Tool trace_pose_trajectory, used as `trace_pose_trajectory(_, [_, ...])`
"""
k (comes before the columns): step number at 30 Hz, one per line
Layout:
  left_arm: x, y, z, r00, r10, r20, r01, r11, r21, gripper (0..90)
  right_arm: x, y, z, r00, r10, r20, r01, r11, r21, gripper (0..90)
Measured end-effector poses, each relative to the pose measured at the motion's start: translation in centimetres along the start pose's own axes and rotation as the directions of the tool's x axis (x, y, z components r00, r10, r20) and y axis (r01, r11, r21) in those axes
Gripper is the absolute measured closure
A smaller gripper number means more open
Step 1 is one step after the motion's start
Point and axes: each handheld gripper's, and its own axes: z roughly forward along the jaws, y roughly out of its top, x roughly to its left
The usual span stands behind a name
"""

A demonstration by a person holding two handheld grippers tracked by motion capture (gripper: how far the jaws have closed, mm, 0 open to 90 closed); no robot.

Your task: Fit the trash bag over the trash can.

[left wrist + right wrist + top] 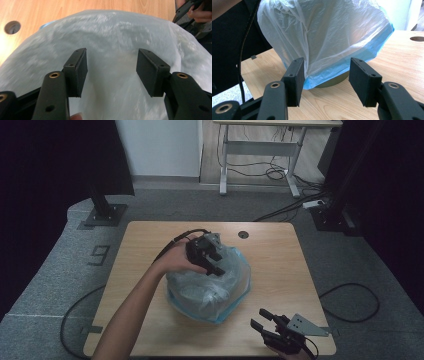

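A translucent white plastic bag with a blue hem is draped over a rounded object in the middle of the wooden table. My left gripper hovers over the top of the bag, jaws open, with the plastic just beyond its pads and nothing pinched. My right gripper rests near the table's front right edge, open and pointed at the bag's lower side. Between its fingers I see the blue hem and a dark rim of the covered object.
A round cable hole sits in the tabletop behind the bag. The other hand and its gripper appear at the top right of the left gripper view. A desk frame, cables and dark stands are on the floor beyond the table.
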Motion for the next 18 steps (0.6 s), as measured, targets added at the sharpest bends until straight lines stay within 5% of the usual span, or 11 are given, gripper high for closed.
trace_pose_trajectory(11, [-0.3, 1.3, 3.0, 0.9996, 0.029, -0.002, -0.028, 0.9926, 0.118, 43.2, -0.2, 0.1, -0.3, 1.0000, -0.002, 0.001, 0.002, 1.000, -0.010, 45.6])
trace_pose_trajectory(15, [-0.5, 1.3, 3.0, 0.9994, 0.033, -0.007, -0.032, 0.9932, 0.112, 41.5, -0.2, 0.2, -0.4, 1.0000, -0.003, 0.002, 0.003, 1.000, -0.012, 45.6])
trace_pose_trajectory(18, [-0.5, 1.1, 1.7, 0.9995, 0.027, -0.016, -0.026, 0.9979, 0.060, 40.5, -0.2, 0.2, -0.5, 1.0000, -0.002, 0.003, 0.002, 1.000, -0.014, 45.5])
